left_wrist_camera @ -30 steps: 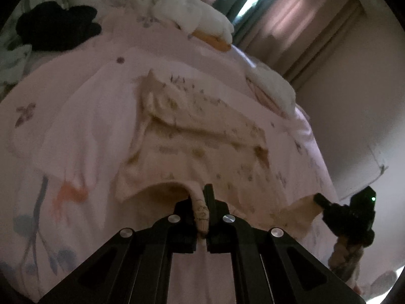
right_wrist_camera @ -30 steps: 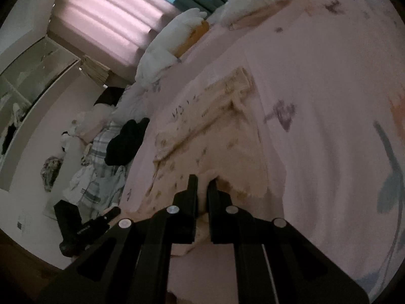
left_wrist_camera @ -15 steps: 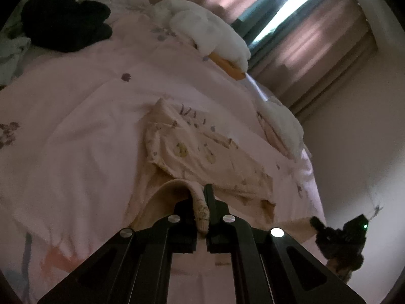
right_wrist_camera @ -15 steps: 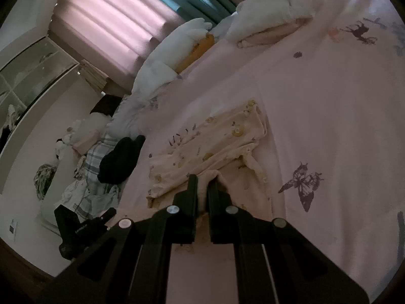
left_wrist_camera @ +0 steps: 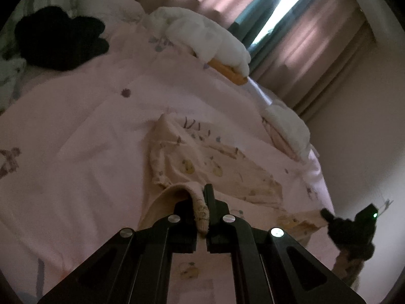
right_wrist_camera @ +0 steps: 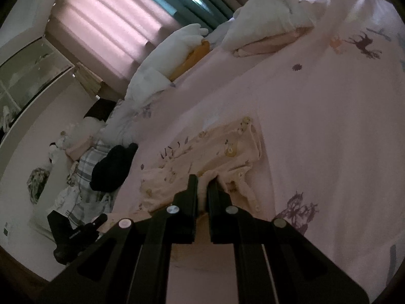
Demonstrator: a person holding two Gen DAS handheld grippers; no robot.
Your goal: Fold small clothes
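A small cream baby garment (left_wrist_camera: pixel 202 162) with little animal prints lies on the pink bed sheet (left_wrist_camera: pixel 88 131); it also shows in the right wrist view (right_wrist_camera: pixel 215 152). My left gripper (left_wrist_camera: pixel 202 197) is shut on one near corner of the garment and holds that edge lifted and curled over. My right gripper (right_wrist_camera: pixel 202 187) is shut on the other near corner, with snap buttons showing beside it. Each gripper appears in the other's view, at the far right (left_wrist_camera: pixel 351 230) and lower left (right_wrist_camera: pixel 76 233). The lifted near half hangs between them above the flat far half.
White pillows (left_wrist_camera: pixel 202 38) and an orange cushion (left_wrist_camera: pixel 227 71) lie at the head of the bed under the curtains. A black garment (left_wrist_camera: pixel 60 43) and a plaid cloth (right_wrist_camera: pixel 83 172) lie at the bed's side. A white folded blanket (right_wrist_camera: pixel 268 33) sits further off.
Both grippers have carried the near edge of the garment up and forward over the far half, so the garment looks shorter and doubled. The jaws stayed shut.
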